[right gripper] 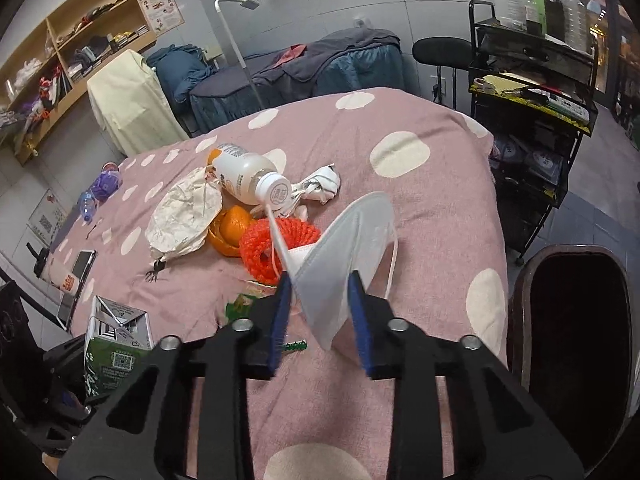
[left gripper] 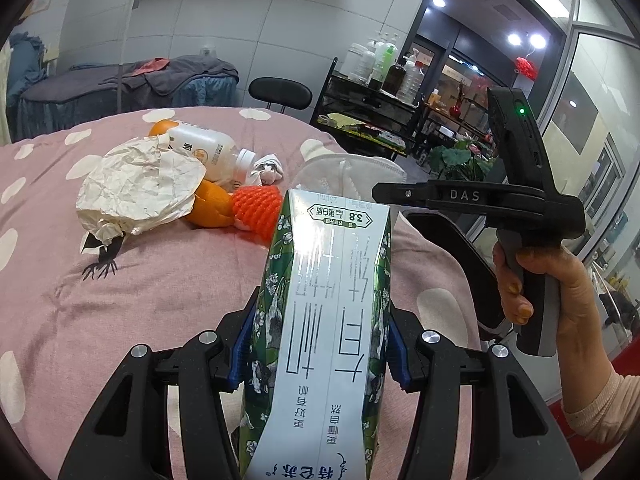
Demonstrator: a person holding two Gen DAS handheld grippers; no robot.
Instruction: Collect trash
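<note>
Your left hand-held gripper [left gripper: 320, 344] is clamped on a green-and-white milk carton [left gripper: 324, 320], blue pads pressing its two narrow sides. The carton's long axis runs straight out along the fingers, its far end pointing away over the pink spotted bed [left gripper: 140, 320].

Your right hand-held gripper [right gripper: 320, 316] has a white face mask [right gripper: 348, 248] standing between its pads, but the jaws are slightly parted and the pads do not visibly press it. The mask rises up and away from the fingertips, one ear loop [right gripper: 394, 256] hanging at its right.

Beyond both lies the remaining trash: crumpled paper [right gripper: 184, 216], a white bottle [right gripper: 248, 180] on its side with its cap toward you, orange peel [right gripper: 232, 230] and red netting [right gripper: 276, 246]. A dark bin [right gripper: 576, 328] stands beside the bed, right of the mask.
</note>
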